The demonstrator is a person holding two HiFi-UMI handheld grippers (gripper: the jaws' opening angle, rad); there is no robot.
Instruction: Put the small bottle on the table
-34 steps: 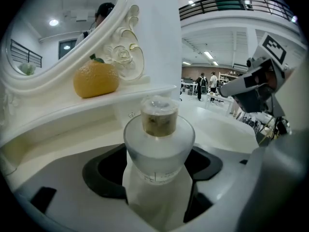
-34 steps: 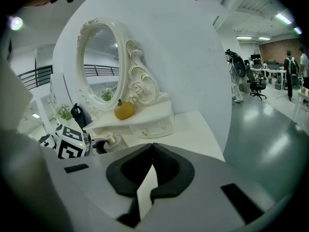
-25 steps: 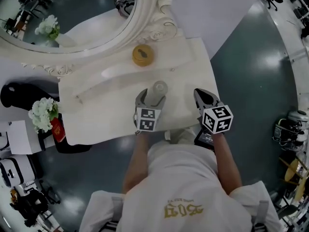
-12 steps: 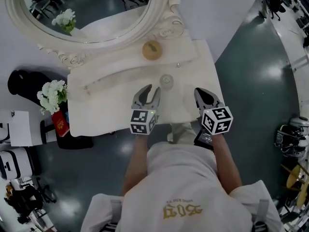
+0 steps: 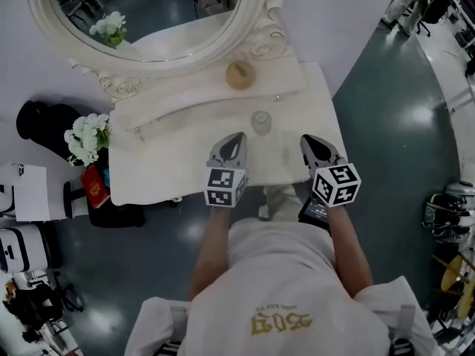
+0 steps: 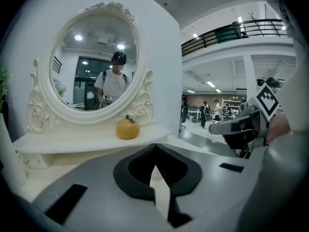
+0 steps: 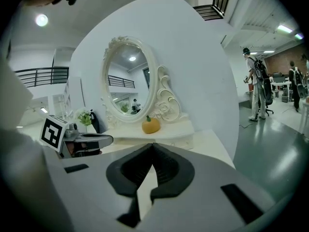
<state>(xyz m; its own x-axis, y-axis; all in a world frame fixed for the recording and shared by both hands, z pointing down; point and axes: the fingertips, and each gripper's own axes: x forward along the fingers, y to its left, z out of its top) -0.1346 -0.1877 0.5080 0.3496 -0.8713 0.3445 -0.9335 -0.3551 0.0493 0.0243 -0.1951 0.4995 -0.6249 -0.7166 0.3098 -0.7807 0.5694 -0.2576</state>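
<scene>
The small clear bottle (image 5: 260, 122) stands upright on the white dressing table (image 5: 171, 162), a little in front of the raised shelf. My left gripper (image 5: 238, 136) hovers just short of it, to its near left, apart from it, jaws shut with nothing between them (image 6: 154, 147). My right gripper (image 5: 306, 139) is at the table's right side, level with the left one, also shut and empty (image 7: 152, 145). Each gripper shows in the other's view: the right gripper (image 6: 241, 124) and the left gripper (image 7: 91, 141).
An orange fruit-shaped object (image 5: 240, 74) sits on the shelf under the oval mirror (image 5: 159, 13). White flowers (image 5: 87, 138) and a red item (image 5: 94, 186) stand off the table's left edge. The person stands at the front edge.
The left gripper, open around the bottle a second ago, drew back toward the person and closed empty. The bottle stays standing on the table. The right gripper held still.
</scene>
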